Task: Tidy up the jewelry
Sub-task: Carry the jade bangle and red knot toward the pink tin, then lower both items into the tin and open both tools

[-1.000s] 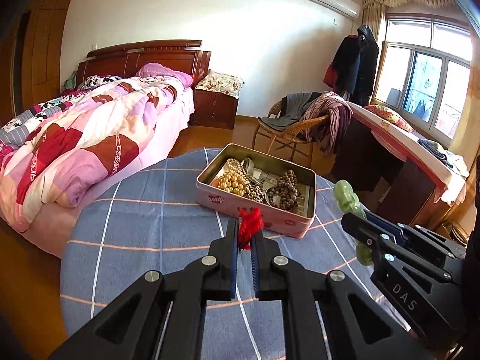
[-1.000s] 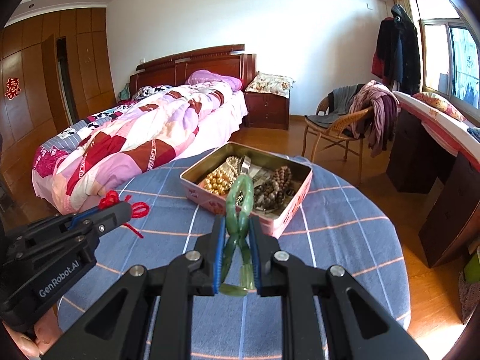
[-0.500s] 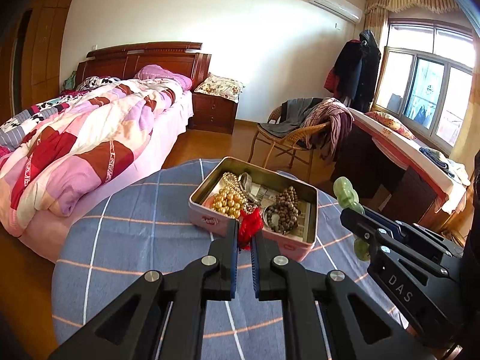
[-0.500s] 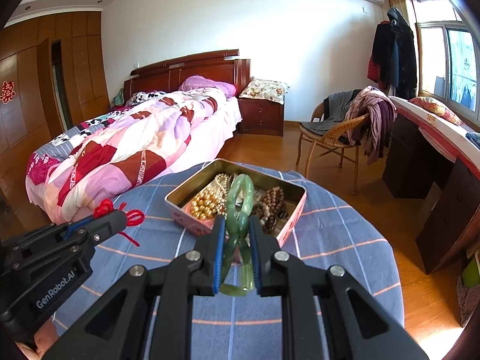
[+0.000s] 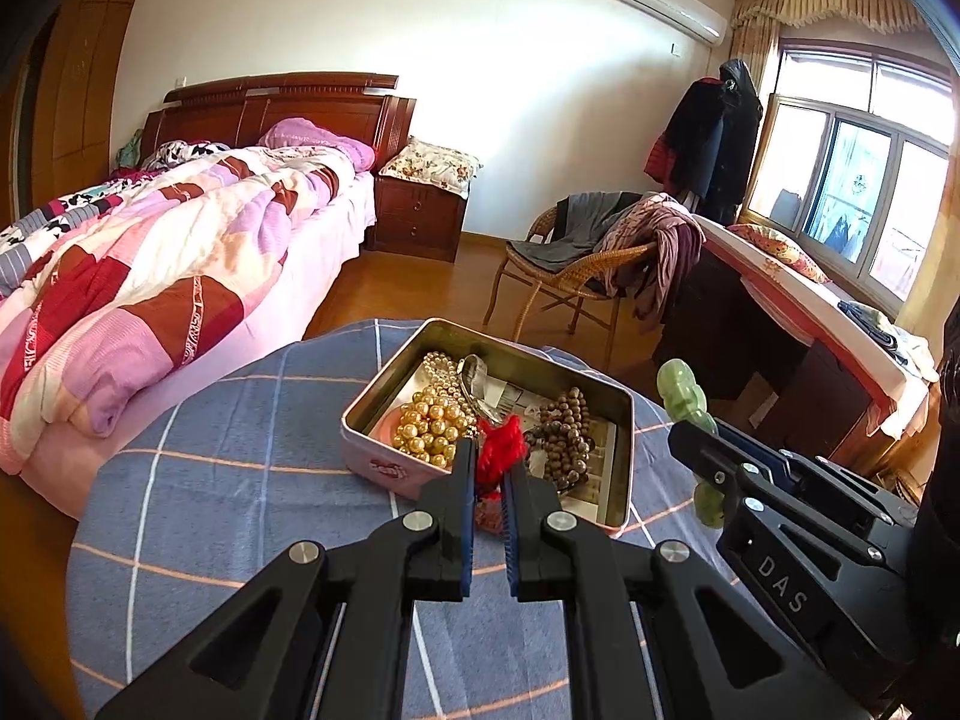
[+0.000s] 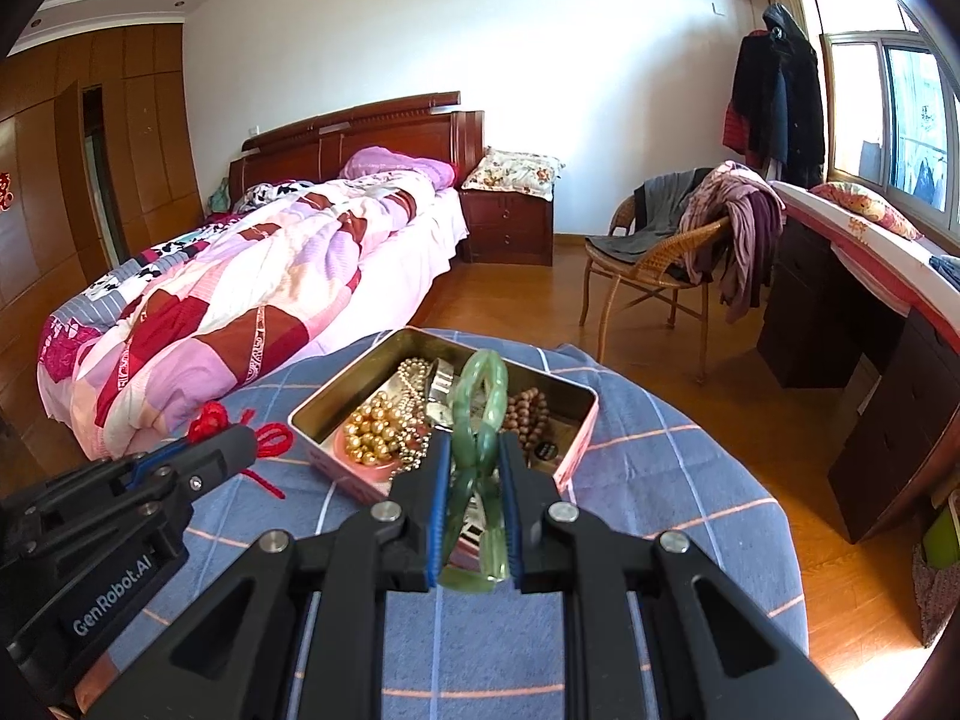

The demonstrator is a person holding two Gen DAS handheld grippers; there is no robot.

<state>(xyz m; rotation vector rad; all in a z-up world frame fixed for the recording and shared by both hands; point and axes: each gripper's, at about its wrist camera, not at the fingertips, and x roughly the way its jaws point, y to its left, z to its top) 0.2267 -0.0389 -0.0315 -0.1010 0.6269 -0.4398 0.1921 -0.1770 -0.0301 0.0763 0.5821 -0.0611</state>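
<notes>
left wrist view: left hand-held gripper is clamped on a red knotted cord just before the tin; right hand-held gripper pinches green jade bangles over the tin, likely both for stowing there.

An open tin sits on the cloth-covered counter, with pearl beads in its left half and a wooden bead strand in its right. Behind the counter to the left stands the bed, a nightstand beside its headboard; a wicker chair stands behind to the right, before a window.
</notes>
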